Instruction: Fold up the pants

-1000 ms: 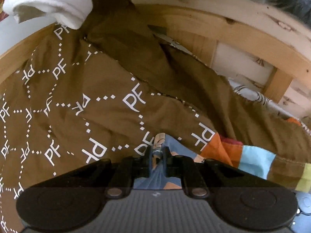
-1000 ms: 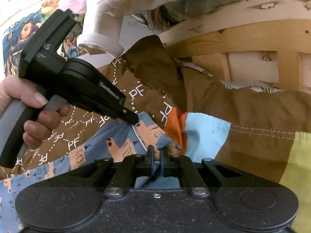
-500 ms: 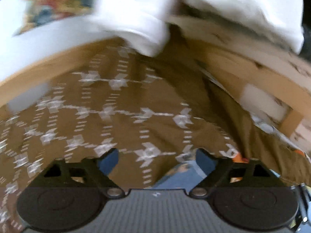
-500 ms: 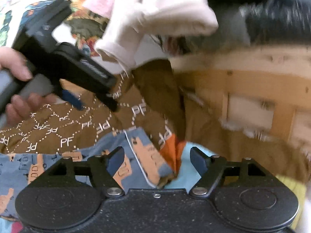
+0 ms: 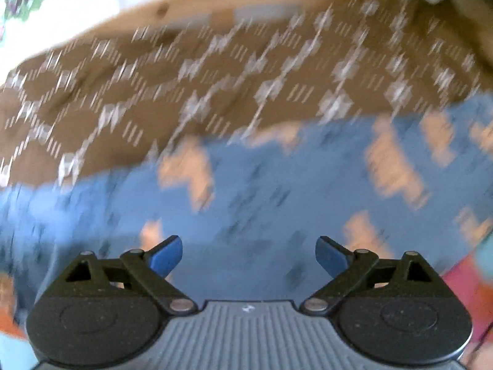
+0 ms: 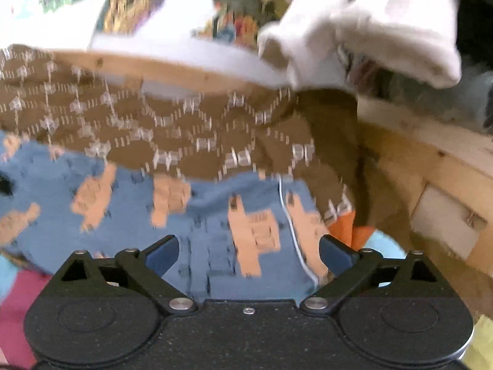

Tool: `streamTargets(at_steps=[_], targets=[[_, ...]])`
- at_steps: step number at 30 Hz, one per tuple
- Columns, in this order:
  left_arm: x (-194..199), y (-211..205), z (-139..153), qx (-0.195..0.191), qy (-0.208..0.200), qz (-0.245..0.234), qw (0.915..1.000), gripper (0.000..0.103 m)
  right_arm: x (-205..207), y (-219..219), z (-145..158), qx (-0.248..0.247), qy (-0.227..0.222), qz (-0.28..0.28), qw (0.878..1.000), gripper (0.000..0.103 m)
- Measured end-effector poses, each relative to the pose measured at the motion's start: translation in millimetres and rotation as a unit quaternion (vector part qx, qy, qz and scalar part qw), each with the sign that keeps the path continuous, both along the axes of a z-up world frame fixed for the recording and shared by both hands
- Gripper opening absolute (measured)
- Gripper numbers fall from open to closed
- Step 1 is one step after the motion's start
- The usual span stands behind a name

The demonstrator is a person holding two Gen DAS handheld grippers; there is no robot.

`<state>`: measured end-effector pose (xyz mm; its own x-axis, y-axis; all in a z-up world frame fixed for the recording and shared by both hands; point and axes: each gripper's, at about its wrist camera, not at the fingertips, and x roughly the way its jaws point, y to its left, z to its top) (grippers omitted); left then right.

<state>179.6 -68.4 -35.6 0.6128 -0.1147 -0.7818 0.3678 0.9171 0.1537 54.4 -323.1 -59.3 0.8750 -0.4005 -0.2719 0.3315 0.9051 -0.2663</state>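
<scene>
Your blue pants (image 6: pixel 215 240) with orange animal print lie flat on the brown patterned bedspread (image 6: pixel 172 129), near the bed's pine frame (image 6: pixel 431 166). A white fleecy garment (image 6: pixel 385 24) hangs over the frame. Your left claw (image 5: pixel 249 254) and right claw (image 6: pixel 249 251) have just spread wide over the soft cloth, pinching nothing.

Pants (image 6: pixel 215 225) blue w/ orange shapes; blanket (image 6: pixel 172 129) brown w/ white pattern.

The pants (image 6: pixel 215 215) lie on the blanket (image 6: pixel 172 135); behind the blanket runs the wooden frame (image 6: pixel 172 72), with towels (image 6: pixel 369 30) above it.
</scene>
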Motion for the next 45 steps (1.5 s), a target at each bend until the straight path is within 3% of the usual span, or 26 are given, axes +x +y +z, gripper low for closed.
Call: streamTargets(at_steps=[2, 4, 7, 10, 14, 17, 20, 24, 27, 30, 33, 36, 45], targets=[[-2, 21, -9, 0.008, 0.007, 0.006, 0.9999, 0.096, 4, -6, -3, 0.005, 0.021, -0.021, 1.000, 0.098], [-4, 40, -6, -0.009, 0.014, 0.001, 0.9999, 0.096, 4, -12, -4, 0.017, 0.023, -0.035, 0.999, 0.099], [-3, 64, 11, -0.038, 0.016, -0.020, 0.9990, 0.096, 0, -9, 0, 0.022, 0.008, -0.033, 0.999, 0.102], [10, 82, 36, -0.061, -0.012, -0.033, 0.9975, 0.096, 4, 5, 3, 0.023, 0.006, -0.003, 1.000, 0.102], [55, 88, 61, -0.065, -0.031, -0.019, 0.9972, 0.096, 27, 40, 8, 0.027, 0.022, 0.101, 0.994, 0.102], [102, 78, 68, -0.072, -0.006, -0.014, 0.9973, 0.094, 47, 69, 12, 0.023, 0.044, 0.203, 0.978, 0.102], [142, 64, 60, -0.068, 0.041, -0.033, 0.9963, 0.086, 76, 90, 20, 0.028, 0.070, 0.282, 0.956, 0.102], [163, 46, 49, -0.046, 0.091, -0.076, 0.9919, 0.056, 114, 99, 31, 0.031, 0.090, 0.337, 0.936, 0.102], [168, 34, 44, -0.025, 0.118, -0.110, 0.9866, 0.047, 132, 96, 39, 0.045, 0.096, 0.348, 0.931, 0.102], [167, 28, 35, -0.008, 0.143, -0.133, 0.9806, 0.047, 141, 91, 40, 0.062, 0.097, 0.345, 0.931, 0.102], [170, 23, 25, 0.010, 0.146, -0.132, 0.9805, 0.043, 147, 90, 34, 0.076, 0.102, 0.341, 0.931, 0.102], [171, 18, 23, 0.011, 0.142, -0.133, 0.9808, 0.010, 152, 92, 30, 0.080, 0.108, 0.338, 0.932, 0.102], [156, 12, 34, 0.008, 0.064, -0.143, 0.9877, 0.007, 156, 99, 28, 0.055, 0.105, 0.325, 0.938, 0.102]])
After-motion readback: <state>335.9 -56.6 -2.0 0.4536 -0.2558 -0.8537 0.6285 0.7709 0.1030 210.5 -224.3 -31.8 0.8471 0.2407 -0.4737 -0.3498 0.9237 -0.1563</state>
